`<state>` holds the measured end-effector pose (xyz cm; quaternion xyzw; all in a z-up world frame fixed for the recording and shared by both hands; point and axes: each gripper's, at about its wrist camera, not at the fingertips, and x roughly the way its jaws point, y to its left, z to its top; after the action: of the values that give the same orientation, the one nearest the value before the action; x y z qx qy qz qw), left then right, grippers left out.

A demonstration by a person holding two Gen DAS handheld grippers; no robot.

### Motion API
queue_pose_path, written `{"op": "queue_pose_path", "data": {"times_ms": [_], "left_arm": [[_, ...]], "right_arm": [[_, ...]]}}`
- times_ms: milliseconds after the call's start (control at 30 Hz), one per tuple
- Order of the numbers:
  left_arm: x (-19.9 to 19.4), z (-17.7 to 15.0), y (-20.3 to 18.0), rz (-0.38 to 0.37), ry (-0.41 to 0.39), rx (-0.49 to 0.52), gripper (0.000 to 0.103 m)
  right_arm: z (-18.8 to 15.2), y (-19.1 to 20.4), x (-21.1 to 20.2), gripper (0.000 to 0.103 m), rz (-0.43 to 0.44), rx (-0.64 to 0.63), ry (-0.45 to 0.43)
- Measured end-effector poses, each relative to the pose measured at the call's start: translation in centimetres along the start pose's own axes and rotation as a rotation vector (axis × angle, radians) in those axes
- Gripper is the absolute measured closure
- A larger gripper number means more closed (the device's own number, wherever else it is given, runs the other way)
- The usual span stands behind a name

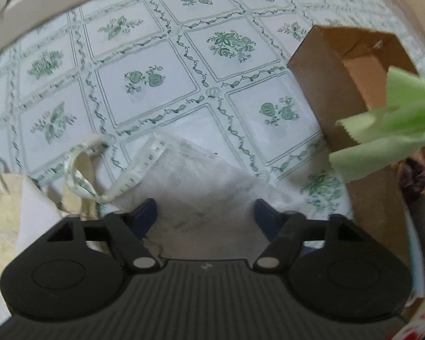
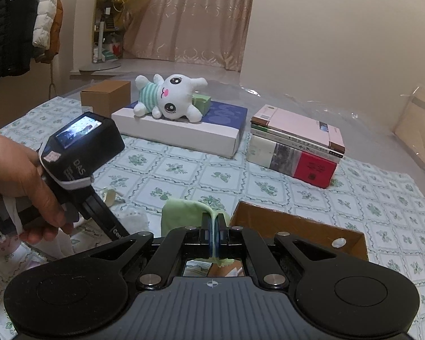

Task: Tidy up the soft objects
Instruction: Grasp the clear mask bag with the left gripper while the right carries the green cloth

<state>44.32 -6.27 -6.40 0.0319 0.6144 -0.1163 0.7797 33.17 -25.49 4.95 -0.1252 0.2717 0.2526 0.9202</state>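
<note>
Right wrist view: the right gripper (image 2: 214, 236) has its fingers pressed together on a light green cloth (image 2: 181, 215), which drapes over the fingertips just beside the left edge of an open cardboard box (image 2: 297, 225). Left wrist view: the left gripper (image 1: 205, 212) is spread wide, holding nothing, above a white gauzy cloth (image 1: 195, 170) lying on the green-patterned tablecloth (image 1: 144, 56). A coiled measuring tape (image 1: 121, 175) lies touching that cloth's left side, with pale yellow fabric (image 1: 0, 226) farther left. Across the table, a white plush toy (image 2: 170, 99) lies on a flat white and blue box (image 2: 184, 130), with a stack of books (image 2: 297, 144) to its right and a small closed carton (image 2: 104, 97) to its left.
</note>
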Motion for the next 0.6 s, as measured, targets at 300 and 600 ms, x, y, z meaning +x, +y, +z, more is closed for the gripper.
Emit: {"op": "queue_pose_path", "data": {"times_ms": [300, 600], "left_arm": [[-0.8, -0.3, 0.4, 0.054, -0.021, 0.043, 0.100], [-6.5, -0.7, 1.1, 0.013, -0.116, 0.003, 0.103]], "right_arm": [[0.1, -0.1, -0.1, 0.101, -0.005, 0.018, 0.003], [0.8, -0.3, -2.0, 0.101, -0.021, 0.031, -0.010]]}}
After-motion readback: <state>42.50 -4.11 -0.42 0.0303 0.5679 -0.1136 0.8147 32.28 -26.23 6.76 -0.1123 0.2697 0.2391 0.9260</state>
